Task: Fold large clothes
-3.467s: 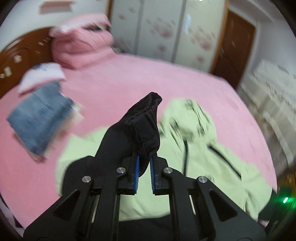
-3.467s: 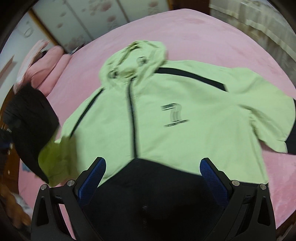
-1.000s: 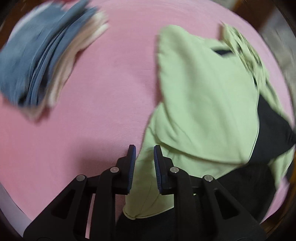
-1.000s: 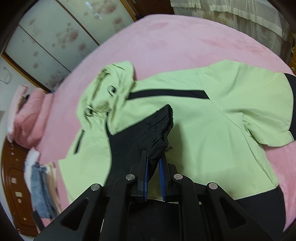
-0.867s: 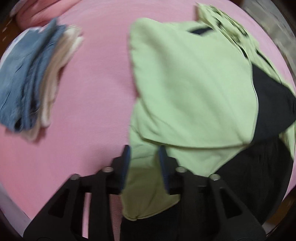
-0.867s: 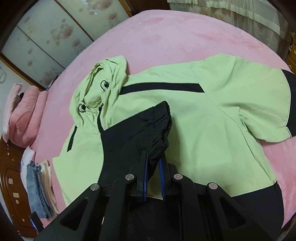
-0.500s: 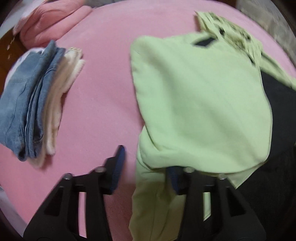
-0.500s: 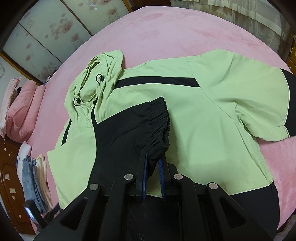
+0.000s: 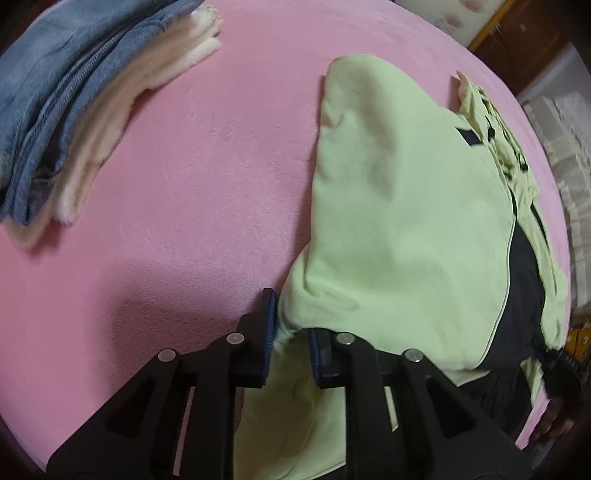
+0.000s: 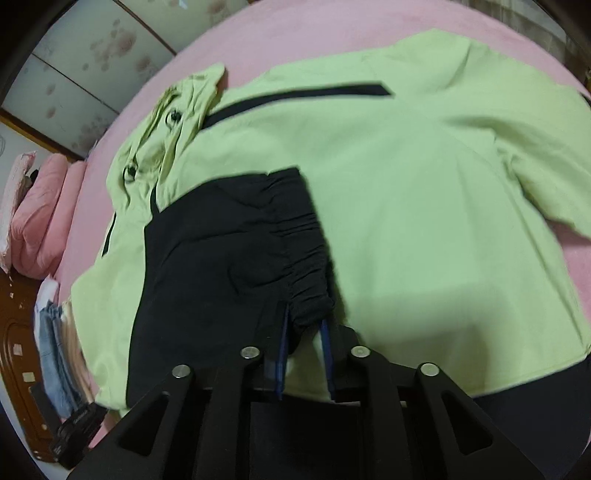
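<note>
Right wrist view shows the right gripper [image 10: 303, 350], its jaws just parting, letting the black cuff [image 10: 295, 236] settle on the green jacket [image 10: 424, 221] spread on the pink bed [image 10: 332, 29], while the left gripper [image 9: 290, 350] narrows around the jacket's edge, so this sleeve fold looks nearly laid; no writing is legible.

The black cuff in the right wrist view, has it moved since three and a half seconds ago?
Yes. The black cuff has been brought from the left side onto the green jacket's chest, below the hood.
</note>
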Motion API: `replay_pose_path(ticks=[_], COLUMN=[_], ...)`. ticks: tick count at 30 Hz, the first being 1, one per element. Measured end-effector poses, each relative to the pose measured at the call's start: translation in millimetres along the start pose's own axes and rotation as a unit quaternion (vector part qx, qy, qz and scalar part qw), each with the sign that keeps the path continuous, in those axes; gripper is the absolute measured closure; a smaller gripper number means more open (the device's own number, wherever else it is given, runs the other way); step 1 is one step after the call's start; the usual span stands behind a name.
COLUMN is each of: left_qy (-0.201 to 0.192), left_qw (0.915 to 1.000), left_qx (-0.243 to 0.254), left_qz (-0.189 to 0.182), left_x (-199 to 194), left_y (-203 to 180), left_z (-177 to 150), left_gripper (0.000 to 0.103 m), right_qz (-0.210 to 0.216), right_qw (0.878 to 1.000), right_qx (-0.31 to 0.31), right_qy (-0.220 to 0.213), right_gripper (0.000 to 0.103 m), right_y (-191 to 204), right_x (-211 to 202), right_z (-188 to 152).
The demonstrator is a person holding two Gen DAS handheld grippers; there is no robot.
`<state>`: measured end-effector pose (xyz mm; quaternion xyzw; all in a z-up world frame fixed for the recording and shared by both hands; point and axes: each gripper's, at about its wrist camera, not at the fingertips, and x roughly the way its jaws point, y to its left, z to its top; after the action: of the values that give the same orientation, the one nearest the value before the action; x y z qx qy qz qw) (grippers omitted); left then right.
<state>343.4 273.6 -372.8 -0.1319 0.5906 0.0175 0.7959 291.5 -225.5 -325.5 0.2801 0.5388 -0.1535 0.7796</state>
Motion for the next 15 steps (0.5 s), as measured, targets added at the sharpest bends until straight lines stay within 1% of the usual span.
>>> replay_pose_path(ticks=[1, 2, 3, 4, 5, 6, 7, 8, 9, 11, 12, 14, 15], left_qy=[0.001, 0.006, 0.010, 0.017, 0.018, 0.018, 0.020, 0.022, 0.024, 0.026, 0.022, 0.014, 0.006], left_qw=[0.9999, 0.9998, 0.9997, 0.9994, 0.9994, 0.9996, 0.9997, 0.9996, 0.9993, 0.9984, 0.9981, 0.9977, 0.9980], left_qx=[0.011, 0.018, 0.022, 0.025, 0.023, 0.017, 0.003, -0.012, -0.027, -0.050, -0.056, -0.060, -0.050], left_qz=[0.000, 0.003, 0.007, 0.014, 0.016, 0.017, 0.016, 0.013, 0.011, 0.011, 0.011, 0.030, 0.039], left_x=[-1.9, -1.9, -4.5, -4.5, -4.2, -5.5, -6.7, -8.5, -11.2, -21.8, -30.0, -46.8, -59.1], left_y=[-2.2, -4.6, -8.7, -10.1, -10.1, -9.7, -6.7, -4.3, 1.7, 7.1, 6.5, 3.0, -0.5], left_z=[-0.7, -1.8, -6.2, -7.7, -7.7, -11.0, -11.3, -11.1, -14.7, -18.3, -21.0, -26.1, -30.7], left_gripper=[0.086, 0.085, 0.085, 0.085, 0.084, 0.084, 0.082, 0.080, 0.080, 0.078, 0.078, 0.078, 0.078], right_qz=[-0.013, -0.023, -0.042, -0.068, -0.092, -0.119, -0.144, -0.168, -0.201, -0.224, -0.218, -0.180, -0.160], right_qw=[1.000, 0.999, 0.999, 0.997, 0.995, 0.992, 0.988, 0.983, 0.975, 0.967, 0.967, 0.974, 0.979], right_qx=[-0.004, -0.004, -0.001, 0.003, 0.005, 0.005, 0.003, 0.001, -0.002, 0.001, 0.002, 0.000, -0.004], right_qy=[-0.016, -0.026, -0.032, -0.028, -0.025, -0.032, -0.050, -0.070, -0.097, -0.125, -0.132, -0.136, -0.129], right_gripper=[0.082, 0.080, 0.078, 0.070, 0.057, 0.050, 0.045, 0.045, 0.045, 0.045, 0.046, 0.048, 0.061], right_y=[0.5, 0.9, 1.2, 2.2, 1.8, 0.3, -2.0, -3.4, -6.7, -12.5, -13.7, -11.7, -8.5], right_x=[-3.9, -7.1, -10.4, -13.1, -15.2, -20.6, -28.6, -36.1, -46.3, -62.2, -67.6, -75.5, -75.0], right_z=[1.2, 1.4, 0.8, 0.5, -0.3, -1.6, -3.0, -4.1, -4.7, -2.8, -1.0, 2.0, 2.5])
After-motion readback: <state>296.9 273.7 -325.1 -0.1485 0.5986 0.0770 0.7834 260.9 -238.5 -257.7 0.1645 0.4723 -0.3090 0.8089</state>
